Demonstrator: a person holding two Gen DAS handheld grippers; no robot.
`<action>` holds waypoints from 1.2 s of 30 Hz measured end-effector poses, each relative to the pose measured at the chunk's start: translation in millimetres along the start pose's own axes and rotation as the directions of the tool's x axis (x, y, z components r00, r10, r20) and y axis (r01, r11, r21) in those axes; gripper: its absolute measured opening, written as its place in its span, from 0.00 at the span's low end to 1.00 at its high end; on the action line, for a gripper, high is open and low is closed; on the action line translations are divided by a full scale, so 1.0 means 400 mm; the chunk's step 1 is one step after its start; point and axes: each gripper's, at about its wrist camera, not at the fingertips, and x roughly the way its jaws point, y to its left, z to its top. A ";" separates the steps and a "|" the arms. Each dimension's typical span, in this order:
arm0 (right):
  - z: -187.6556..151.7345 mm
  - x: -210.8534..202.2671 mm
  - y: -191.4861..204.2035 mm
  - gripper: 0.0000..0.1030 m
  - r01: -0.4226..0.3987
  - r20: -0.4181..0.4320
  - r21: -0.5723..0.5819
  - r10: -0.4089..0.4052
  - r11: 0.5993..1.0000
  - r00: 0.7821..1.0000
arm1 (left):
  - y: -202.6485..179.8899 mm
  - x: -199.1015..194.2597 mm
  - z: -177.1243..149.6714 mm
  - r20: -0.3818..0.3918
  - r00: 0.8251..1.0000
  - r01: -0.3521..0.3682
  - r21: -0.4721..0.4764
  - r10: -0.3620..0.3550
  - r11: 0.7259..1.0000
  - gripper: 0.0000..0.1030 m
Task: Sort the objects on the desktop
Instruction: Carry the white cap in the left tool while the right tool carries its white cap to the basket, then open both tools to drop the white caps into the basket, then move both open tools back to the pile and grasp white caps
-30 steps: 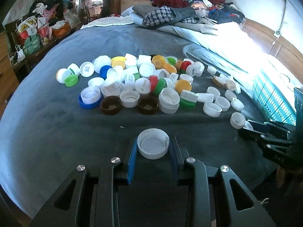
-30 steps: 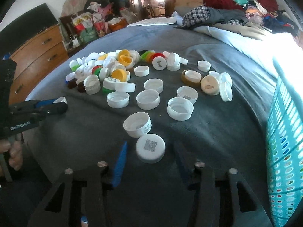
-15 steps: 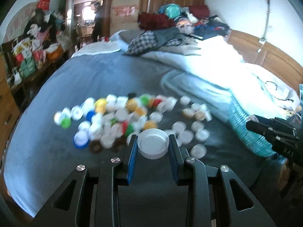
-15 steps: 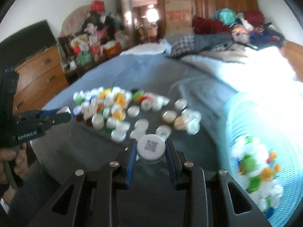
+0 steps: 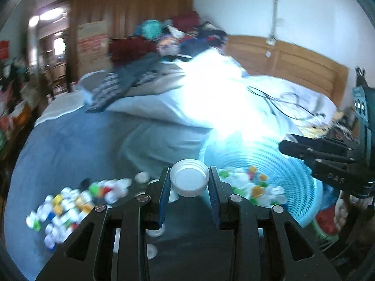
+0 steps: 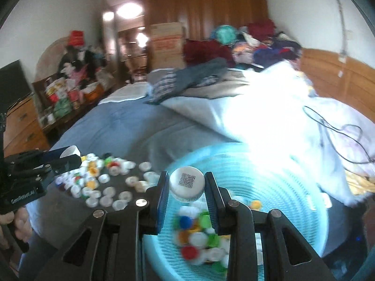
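Observation:
My left gripper (image 5: 189,182) is shut on a white bottle cap (image 5: 189,180), hollow side up, held just left of the turquoise mesh basket (image 5: 288,171). My right gripper (image 6: 186,185) is shut on a white cap with a QR code (image 6: 187,182), held over the basket (image 6: 281,187), which holds several coloured caps (image 6: 199,236). The pile of loose caps (image 5: 75,201) lies on the dark blue bedspread at lower left, also seen as a pile of caps (image 6: 103,182) in the right wrist view. The left gripper's body (image 6: 30,178) shows at the left edge there.
The blue bedspread (image 5: 70,145) stretches back to a bright white quilt (image 5: 222,107) and heaped clothes (image 5: 164,42). A wooden headboard (image 5: 293,63) runs along the right. A dresser (image 6: 21,126) and cluttered shelves stand at far left. The other gripper's body (image 5: 328,159) hangs over the basket.
Both grippers have risen from the bedspread with their caps and swung right, from above the pile of caps to the turquoise basket. The right gripper closed on the QR cap.

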 end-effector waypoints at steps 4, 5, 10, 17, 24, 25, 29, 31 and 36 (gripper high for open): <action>0.009 0.012 -0.087 0.31 0.015 -0.063 0.060 -0.011 0.998 0.998 | -0.085 0.072 0.061 -0.093 0.993 0.075 0.046 -0.071 0.996 0.25; 0.008 0.020 -0.102 0.31 0.008 -0.078 0.077 -0.002 0.997 0.997 | -0.103 0.093 0.068 -0.127 0.988 0.093 0.053 -0.086 0.994 0.25; -0.005 0.044 -0.151 0.31 0.014 -0.110 0.117 -0.001 0.993 0.994 | -0.165 0.149 0.074 -0.217 0.967 0.154 0.071 -0.135 0.986 0.25; -0.017 0.044 -0.164 0.31 0.024 -0.108 0.120 -0.011 0.992 0.994 | -0.195 0.169 0.070 -0.235 0.961 0.169 0.086 -0.145 0.982 0.25; -0.009 0.029 -0.158 0.59 0.049 -0.066 0.118 -0.041 0.992 0.997 | -0.145 0.137 0.054 -0.175 0.978 0.128 0.094 -0.110 0.987 0.39; -0.007 0.020 -0.147 0.59 0.046 -0.053 0.111 -0.040 0.993 0.998 | -0.120 0.123 0.044 -0.156 0.983 0.116 0.087 -0.102 0.989 0.41; -0.010 -0.026 -0.058 0.59 -0.036 0.018 0.055 0.035 0.998 0.999 | 0.060 0.056 -0.052 -0.107 0.994 -0.021 0.002 0.021 1.000 0.46; -0.033 -0.030 0.022 0.56 -0.095 0.026 0.002 0.095 0.995 0.995 | 0.169 0.028 -0.129 -0.121 0.989 -0.089 -0.065 0.080 0.994 0.46; -0.141 0.071 0.234 0.44 -0.295 -0.112 -0.101 0.284 0.950 0.952 | 0.361 -0.007 -0.327 -0.230 0.960 -0.208 -0.198 0.160 0.958 0.46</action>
